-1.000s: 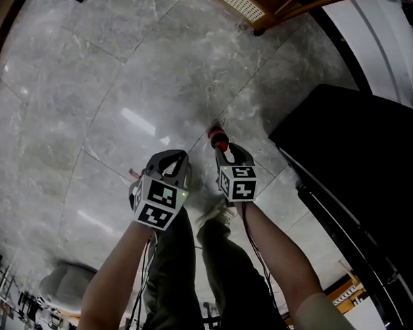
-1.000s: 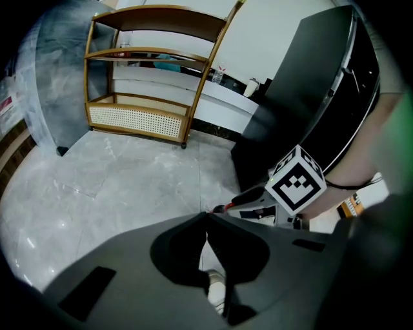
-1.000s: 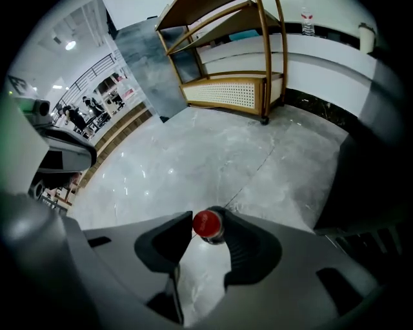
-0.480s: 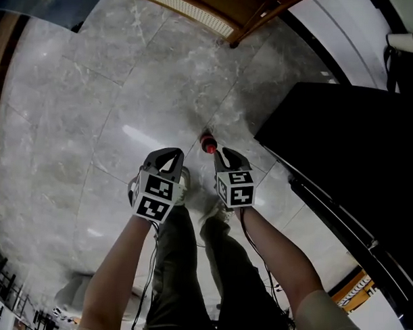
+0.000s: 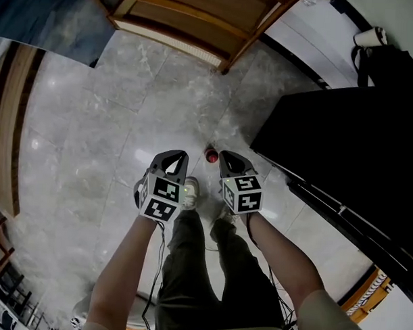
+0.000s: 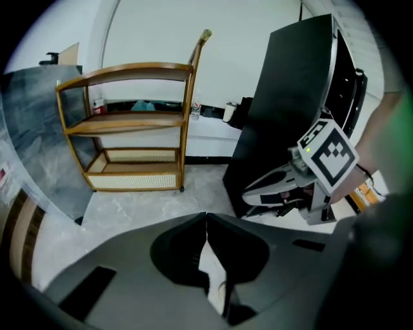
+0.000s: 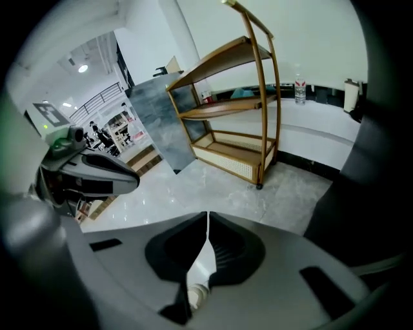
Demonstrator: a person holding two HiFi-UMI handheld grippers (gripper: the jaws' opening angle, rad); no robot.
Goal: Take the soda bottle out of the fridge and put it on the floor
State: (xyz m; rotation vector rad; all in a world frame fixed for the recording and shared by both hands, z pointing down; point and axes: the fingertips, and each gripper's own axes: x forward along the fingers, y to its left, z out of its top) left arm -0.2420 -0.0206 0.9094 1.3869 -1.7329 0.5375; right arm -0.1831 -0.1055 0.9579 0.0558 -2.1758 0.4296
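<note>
Hovering over bottle (image 5: 211, 154) on floor (image 5: 93, 123) beside fridge (image 5: 343, 132), with left gripper (image 5: 174, 160) closed empty, right gripper (image 5: 229, 159) just closed, empty too.

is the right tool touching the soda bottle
Apart. The right gripper view shows the right tool has just closed its jaws on nothing; in the head view the soda bottle stands alone on the floor.

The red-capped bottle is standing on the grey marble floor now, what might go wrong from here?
The red-capped soda bottle stands upright just ahead of the person's pale shoes; a forward step might knock it over. It also sits near the black fridge, where it may get bumped.
</note>
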